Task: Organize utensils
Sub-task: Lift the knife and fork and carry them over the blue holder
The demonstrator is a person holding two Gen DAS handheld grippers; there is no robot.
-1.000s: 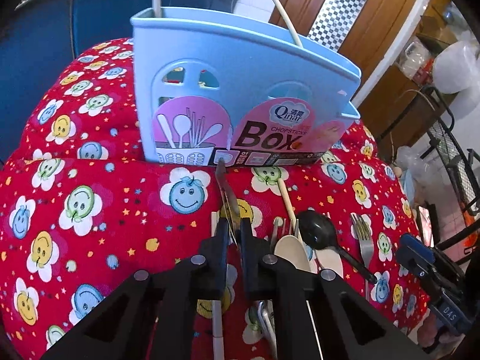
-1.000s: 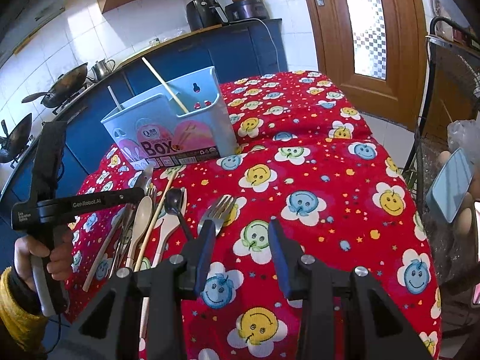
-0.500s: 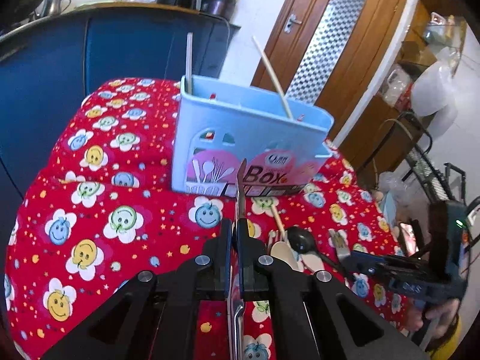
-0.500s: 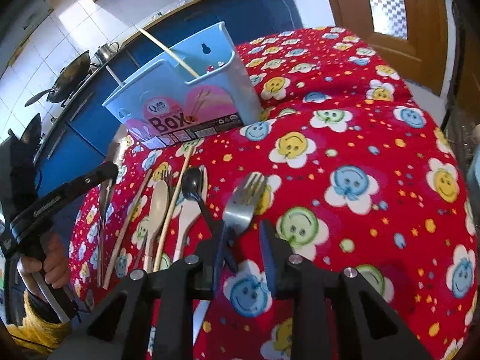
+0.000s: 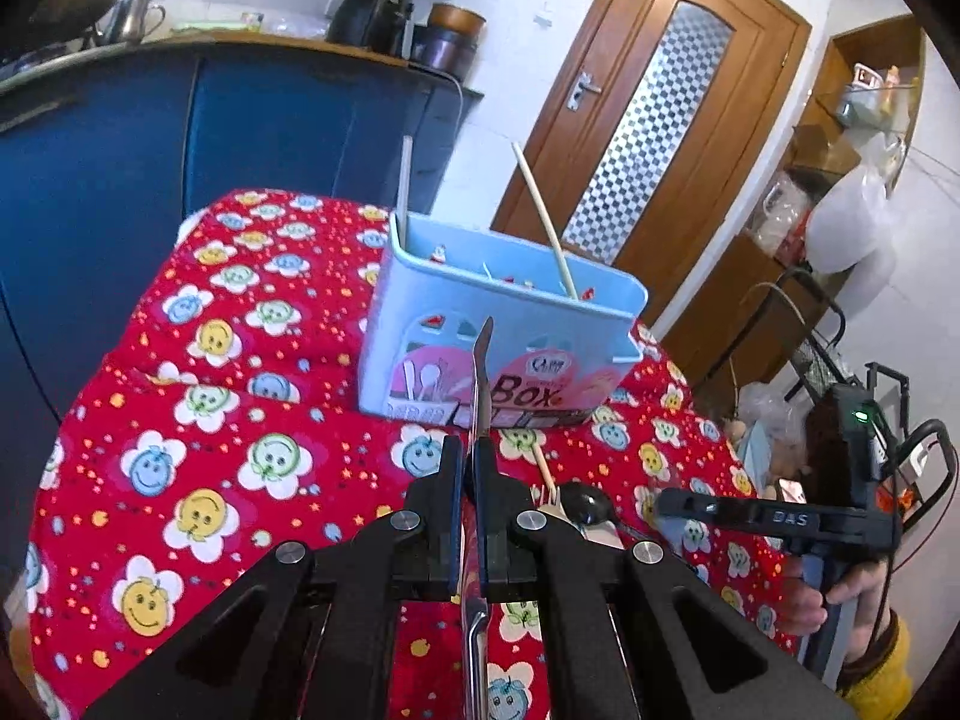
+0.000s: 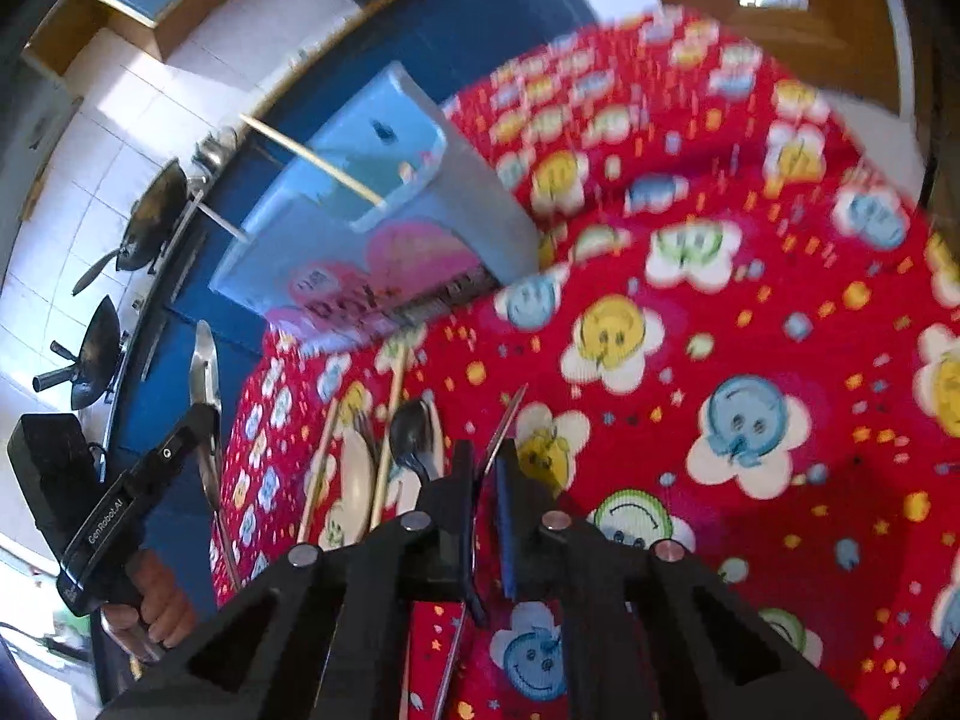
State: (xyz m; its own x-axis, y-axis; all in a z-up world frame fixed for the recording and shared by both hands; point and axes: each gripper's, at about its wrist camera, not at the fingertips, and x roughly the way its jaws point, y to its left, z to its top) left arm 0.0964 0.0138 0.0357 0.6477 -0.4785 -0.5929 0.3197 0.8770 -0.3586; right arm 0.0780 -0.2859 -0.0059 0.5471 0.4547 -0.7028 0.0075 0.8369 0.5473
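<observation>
My left gripper is shut on a metal knife, held off the cloth with its blade aimed at the light blue utensil box. The box holds a wooden chopstick and a white stick. The jaws of my right gripper are closing and pinch a metal fork, seen edge-on between the pads. Just left of it lie a black spoon, a cream spoon and loose chopsticks. The right wrist view is blurred.
The table wears a red cloth with smiley flowers. Blue cabinets stand behind it, with woks on the counter. A wooden door and a wire rack are to the right. A hand holds the left gripper.
The left gripper lifted the knife and drew back from the box. The right gripper's jaws came together on the fork while it rolled and tipped down.
</observation>
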